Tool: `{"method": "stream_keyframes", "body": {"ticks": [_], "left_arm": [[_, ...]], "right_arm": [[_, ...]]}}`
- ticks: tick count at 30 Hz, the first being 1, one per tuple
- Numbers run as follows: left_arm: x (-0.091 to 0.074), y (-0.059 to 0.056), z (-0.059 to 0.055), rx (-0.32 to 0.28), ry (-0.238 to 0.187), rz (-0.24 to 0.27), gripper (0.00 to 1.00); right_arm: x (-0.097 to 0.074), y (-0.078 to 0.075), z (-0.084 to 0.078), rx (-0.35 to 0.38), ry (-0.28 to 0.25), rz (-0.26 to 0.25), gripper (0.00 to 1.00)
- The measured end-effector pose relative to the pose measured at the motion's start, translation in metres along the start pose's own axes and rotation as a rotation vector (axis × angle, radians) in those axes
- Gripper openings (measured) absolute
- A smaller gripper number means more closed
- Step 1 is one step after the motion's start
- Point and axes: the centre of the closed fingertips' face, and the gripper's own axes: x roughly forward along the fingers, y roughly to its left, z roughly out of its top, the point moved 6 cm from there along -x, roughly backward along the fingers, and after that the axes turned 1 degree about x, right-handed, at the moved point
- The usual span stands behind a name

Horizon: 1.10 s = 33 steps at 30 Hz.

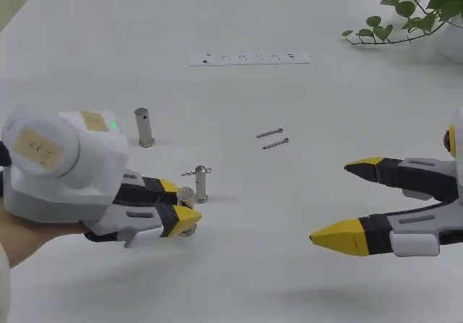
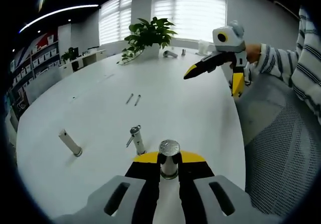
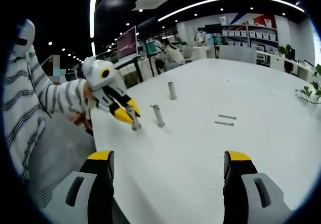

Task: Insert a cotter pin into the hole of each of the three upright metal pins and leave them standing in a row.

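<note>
1. The left gripper (image 1: 184,204) is clamped around the near pin (image 2: 169,156), which stands upright, seemingly on the table (image 1: 239,279). I can see no cotter through it.
2. The right gripper (image 1: 330,201) hovers well to the right of the near pin, jaws spread wide and carrying nothing.
3. Just beyond the near pin stands the second pin (image 1: 201,185), with a cotter (image 1: 197,171) through its head.
4. Farther beyond the near pin, to its left, the third pin (image 1: 143,127) stands alone and looks unfitted.
5. Two loose cotters (image 1: 272,138) lie side by side beyond and right of the near pin, well apart from it.
6. Risks (my judgement only):
   - The second pin is so close to the near pin that a swing or tilt of the left gripper could topple it.
   - The loose cotters are thin and lie flat, so the broad jaws may skid off or flick one away.
   - If the near pin's hole is turned away or covered by the jaws, a cotter will not find it.
7. Tan stickers (image 1: 37,148) on the left gripper and a paper strip (image 1: 249,59) far beyond the near pin carry marks too small to read.
</note>
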Motion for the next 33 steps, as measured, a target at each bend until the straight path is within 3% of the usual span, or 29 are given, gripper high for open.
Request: {"method": "stream_keyframes", "body": {"ticks": [10,21,33], "left_arm": [[0.013,-0.008,-0.008,-0.019,0.022,0.008,0.11],[0.022,-0.006,-0.008,-0.042,-0.002,0.022,0.11],[0.02,-0.011,-0.009,-0.012,-0.021,0.031,0.11]], "right_arm": [[0.0,0.001,-0.003,0.004,0.016,-0.004,0.92],[0.002,0.004,-0.008,0.014,0.029,0.007,0.92],[0.003,0.005,-0.006,0.011,0.026,0.016,0.92]]}}
